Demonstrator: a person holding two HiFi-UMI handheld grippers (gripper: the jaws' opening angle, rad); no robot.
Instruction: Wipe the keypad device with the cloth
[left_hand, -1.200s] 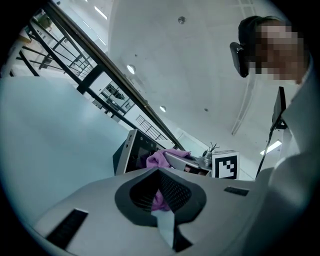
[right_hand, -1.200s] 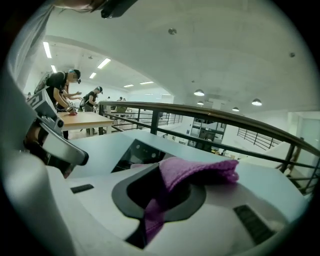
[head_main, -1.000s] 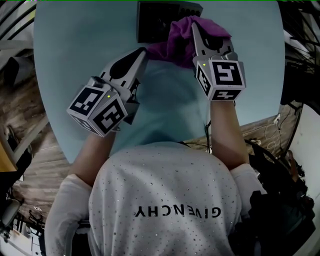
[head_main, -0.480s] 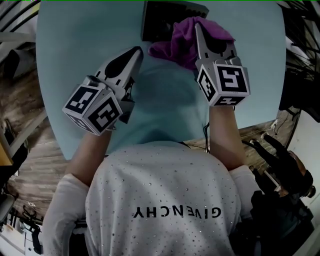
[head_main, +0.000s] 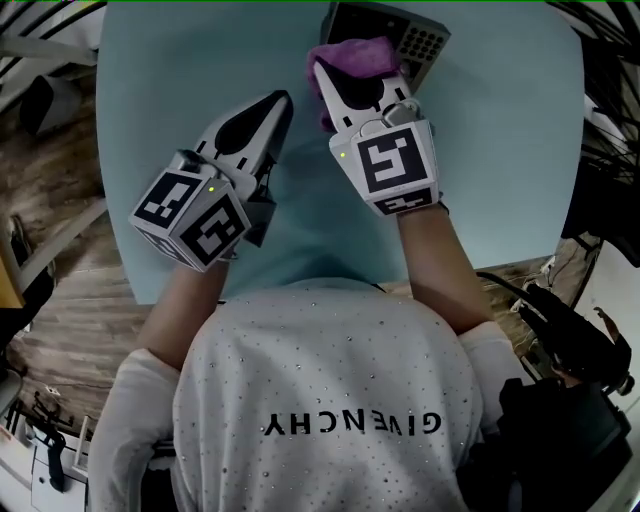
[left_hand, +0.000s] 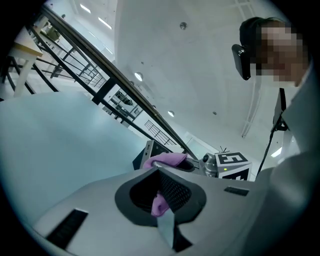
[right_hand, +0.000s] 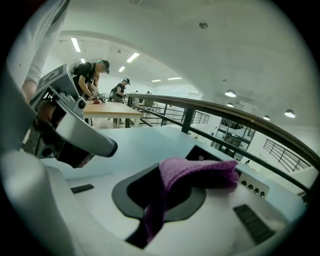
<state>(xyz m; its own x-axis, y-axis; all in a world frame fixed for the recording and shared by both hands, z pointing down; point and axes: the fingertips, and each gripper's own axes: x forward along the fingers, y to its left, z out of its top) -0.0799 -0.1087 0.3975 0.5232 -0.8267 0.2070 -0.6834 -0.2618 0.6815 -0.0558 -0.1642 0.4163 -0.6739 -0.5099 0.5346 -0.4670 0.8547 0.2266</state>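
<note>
Obs. Right hand-held gripper (head_main: 330, 85) is pinching the purple fluffy cloth (head_main: 350, 55). In the right gripper view a strip of it runs down between the jaws, and the rest is bunched over their tips.

The cloth lies on the near-left part of the dark boxy keypad device (head_main: 400, 35). The device sits at the far edge of the pale blue-green round tabletop (head_main: 500, 150). The grid of buttons (head_main: 426, 42) on its right side is uncovered.

Left hand-held gripper (head_main: 283, 100) is pressed together, just left of the cloth and apart from it, low over bare tabletop. The left gripper view shows a small purple fleck at the jaw seam. Cannot tell if it is a scrap of cloth or part of the pads. This gripper is not touching the device.

Progress (judgement). Wiping looks under way, with cloth gripped and in contact with the device.
- Done: cloth fetched and brought onto the left portion.
- Left: a pass over the button grid and right side.

How clean any surface is cannot be read from these views. Nothing steadies the device, so it may slide under a firm stroke.
</note>
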